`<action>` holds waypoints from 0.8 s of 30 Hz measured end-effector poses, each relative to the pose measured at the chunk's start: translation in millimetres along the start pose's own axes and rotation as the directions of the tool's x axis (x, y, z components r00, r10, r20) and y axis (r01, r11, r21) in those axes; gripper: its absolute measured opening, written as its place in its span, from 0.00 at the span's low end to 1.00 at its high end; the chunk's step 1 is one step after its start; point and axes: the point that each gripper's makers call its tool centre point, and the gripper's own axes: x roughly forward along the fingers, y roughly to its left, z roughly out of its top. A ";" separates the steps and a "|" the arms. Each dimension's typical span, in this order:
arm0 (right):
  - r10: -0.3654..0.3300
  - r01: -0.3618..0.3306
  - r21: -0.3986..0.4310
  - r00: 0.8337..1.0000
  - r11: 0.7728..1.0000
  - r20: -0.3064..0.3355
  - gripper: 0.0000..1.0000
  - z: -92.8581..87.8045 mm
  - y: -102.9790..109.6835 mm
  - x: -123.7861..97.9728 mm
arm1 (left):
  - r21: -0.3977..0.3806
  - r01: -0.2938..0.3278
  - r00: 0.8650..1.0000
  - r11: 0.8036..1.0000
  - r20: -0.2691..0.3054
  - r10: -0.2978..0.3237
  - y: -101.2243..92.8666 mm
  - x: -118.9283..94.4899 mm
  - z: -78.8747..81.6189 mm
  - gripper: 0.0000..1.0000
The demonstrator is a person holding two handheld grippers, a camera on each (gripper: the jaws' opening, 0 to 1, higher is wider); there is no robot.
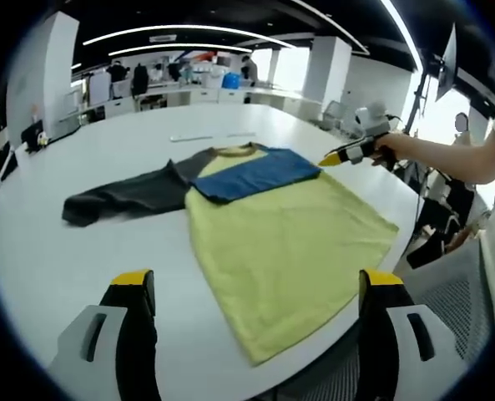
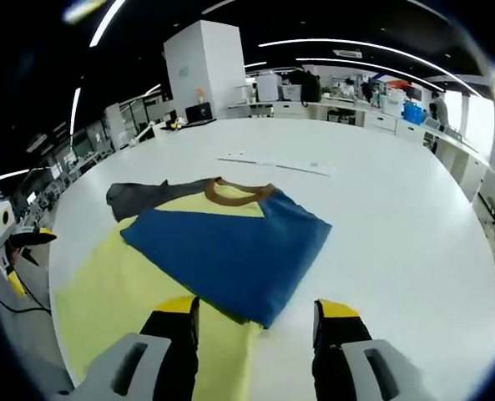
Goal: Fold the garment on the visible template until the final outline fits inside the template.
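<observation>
Your left gripper (image 1: 255,288) hangs with its jaws spread wide and nothing between them, and just ahead of them lies the hem end of the yellow garment (image 1: 289,242), flat on the white table (image 1: 55,259). Your right gripper (image 2: 254,313) is likewise parted and holding nothing; directly in front of its tips sits the blue sleeve (image 2: 230,251), already folded inward across the chest, with the brown collar (image 2: 237,194) just beyond it. Seen from the left gripper view, the right gripper (image 1: 351,153) hovers off the far right shoulder of the garment, apart from the cloth. So one sleeve fold looks done. Farther out, to the left of your left claw, the dark grey sleeve (image 1: 126,196) stretches straight out over the table, unfolded. I judge that sleeve comes next, then the long yellow body wants folding up toward the collar. I cannot make out a template outline under the cloth; some thin strips (image 2: 276,164) lie on the table well beyond the collar.
</observation>
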 end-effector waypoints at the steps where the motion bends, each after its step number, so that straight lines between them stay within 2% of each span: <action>1: 0.001 -0.001 0.004 1.000 1.000 0.001 0.43 -0.6 -0.7 -0.2 | -0.003 -0.002 1.000 1.000 0.001 0.002 0.1 -0.3 -0.2 0.98; 15: -0.015 0.014 -0.009 0.999 1.000 -0.037 0.13 -21.1 -11.1 1.2 | -0.012 -0.008 1.000 1.000 -0.008 0.008 2.7 -1.9 -2.8 0.96; 24: -0.009 0.009 0.005 0.999 1.000 -0.045 0.07 -27.4 -10.1 8.9 | -0.014 -0.013 1.000 1.000 -0.014 0.013 4.6 -2.1 -4.0 0.96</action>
